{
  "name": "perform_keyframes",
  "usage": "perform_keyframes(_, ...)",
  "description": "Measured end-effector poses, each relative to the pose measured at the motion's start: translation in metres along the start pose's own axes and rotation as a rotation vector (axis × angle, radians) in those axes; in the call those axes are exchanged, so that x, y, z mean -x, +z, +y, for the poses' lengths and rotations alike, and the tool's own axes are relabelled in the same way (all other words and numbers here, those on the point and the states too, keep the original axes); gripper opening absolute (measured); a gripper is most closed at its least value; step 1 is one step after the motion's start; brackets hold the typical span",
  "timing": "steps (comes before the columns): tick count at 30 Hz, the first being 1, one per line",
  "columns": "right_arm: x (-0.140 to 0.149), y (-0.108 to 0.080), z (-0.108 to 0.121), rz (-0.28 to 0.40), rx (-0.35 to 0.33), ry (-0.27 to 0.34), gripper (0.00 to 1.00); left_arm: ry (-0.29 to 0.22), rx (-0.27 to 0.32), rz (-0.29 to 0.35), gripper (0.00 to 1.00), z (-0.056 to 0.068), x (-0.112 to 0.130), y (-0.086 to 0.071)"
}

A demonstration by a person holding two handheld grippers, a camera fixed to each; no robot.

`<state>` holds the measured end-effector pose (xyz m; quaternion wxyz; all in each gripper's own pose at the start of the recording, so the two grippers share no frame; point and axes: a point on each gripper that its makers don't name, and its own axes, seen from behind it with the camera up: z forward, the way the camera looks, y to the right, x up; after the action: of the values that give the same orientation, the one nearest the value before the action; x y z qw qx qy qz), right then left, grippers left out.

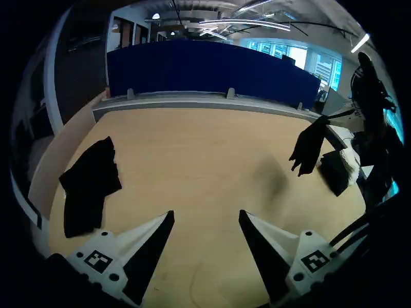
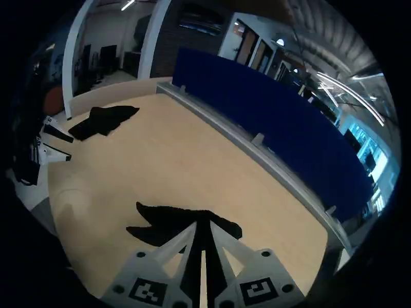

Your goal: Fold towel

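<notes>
A black towel (image 1: 308,146) hangs crumpled in the air over the right side of the wooden table (image 1: 205,154), pinched at its top by my right gripper (image 1: 325,118). In the right gripper view the same black towel (image 2: 169,222) spreads just past the tips of my right gripper (image 2: 203,224), which is shut on it. A second black towel (image 1: 90,185) lies rumpled on the table's left part, also visible as the far black towel (image 2: 103,119). My left gripper (image 1: 205,213) is open above the near table edge, holding nothing; it is seen from afar as the left gripper (image 2: 69,149).
A stack of folded dark and light towels (image 1: 339,169) sits at the table's right edge. A blue divider panel (image 1: 205,66) on a grey rail runs along the far side. A person's dark figure (image 1: 372,102) stands at the right.
</notes>
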<state>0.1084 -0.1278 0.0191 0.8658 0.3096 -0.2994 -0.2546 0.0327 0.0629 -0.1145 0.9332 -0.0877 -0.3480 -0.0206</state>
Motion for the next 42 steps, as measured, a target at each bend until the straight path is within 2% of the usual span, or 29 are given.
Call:
perform_keyframes(18, 0.066, -0.029, 0.101, -0.06, 0.079, 0.041, 0.03, -0.002, -0.026, -0.021, 0.93, 0.011, -0.004, 0.012)
perform_keyframes(30, 0.106, -0.051, 0.173, -0.111, 0.144, 0.053, 0.03, 0.024, -0.034, -0.032, 0.93, 0.022, -0.011, 0.022)
perform_keyframes(36, 0.13, -0.057, 0.194, -0.141, 0.159, 0.07, 0.03, 0.037, -0.032, -0.034, 0.93, 0.03, -0.014, 0.025)
perform_keyframes(42, 0.141, -0.06, 0.198, -0.144, 0.163, 0.085, 0.03, 0.043, -0.026, -0.036, 0.93, 0.038, -0.018, 0.027)
